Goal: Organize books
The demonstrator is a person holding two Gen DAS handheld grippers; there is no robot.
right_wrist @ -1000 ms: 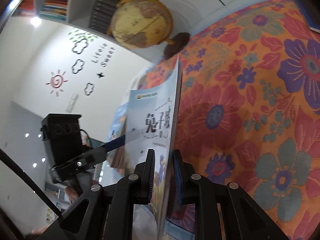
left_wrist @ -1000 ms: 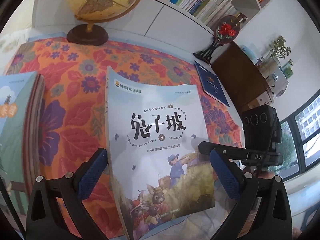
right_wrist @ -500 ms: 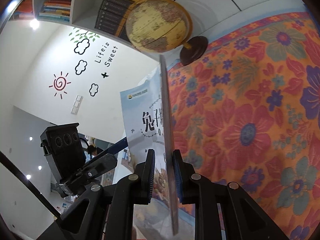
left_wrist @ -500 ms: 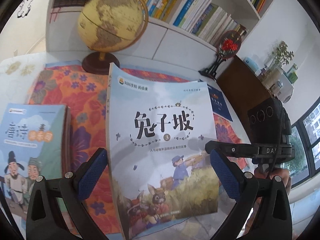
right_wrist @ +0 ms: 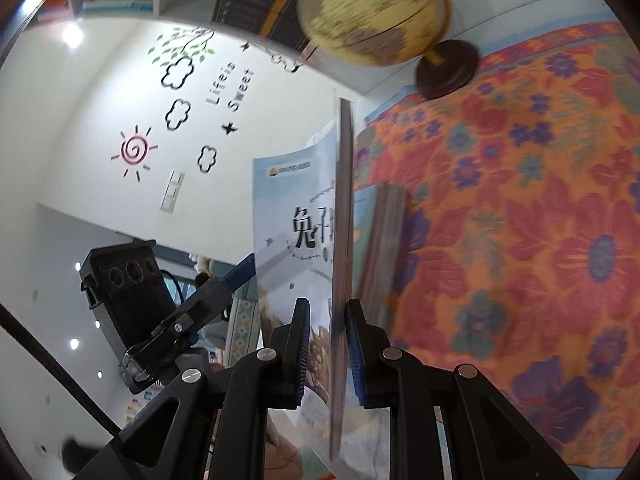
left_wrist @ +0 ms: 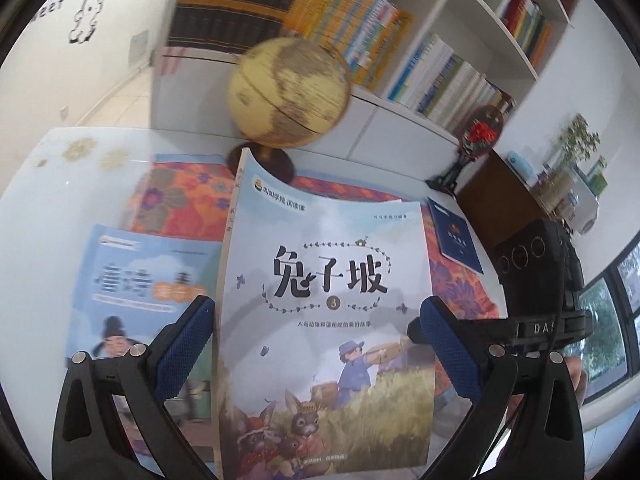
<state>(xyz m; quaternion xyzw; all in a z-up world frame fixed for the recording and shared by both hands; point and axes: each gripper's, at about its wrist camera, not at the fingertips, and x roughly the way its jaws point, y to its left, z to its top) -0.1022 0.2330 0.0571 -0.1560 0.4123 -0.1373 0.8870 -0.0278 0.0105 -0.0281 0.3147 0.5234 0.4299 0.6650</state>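
Holding the rabbit book [left_wrist: 326, 320] upright above the desk [left_wrist: 44, 216], we clamp our right fingers [right_wrist: 327, 354] on its edge; our left fingers [left_wrist: 316, 344] stand apart on both sides of it. Below lie a floral cloth [right_wrist: 520, 220] and a book stack [left_wrist: 136, 284]. Globe [left_wrist: 290, 92] and shelves [left_wrist: 452, 76] stand behind; the white desk's left margin is bare.

a white wall [right_wrist: 100, 128] carries decals: a pink sun [right_wrist: 134, 152], black cloud outlines and the words "life is sweet" [right_wrist: 230, 86]. round ceiling lights [right_wrist: 72, 36] glow. a white shelving unit [left_wrist: 460, 12] rises behind a white table [left_wrist: 40, 220] laid with an orange floral cloth [right_wrist: 520, 220]. a globe [left_wrist: 288, 92] stands on it. a dark wooden cabinet [left_wrist: 496, 196] sits by a window [left_wrist: 616, 320].
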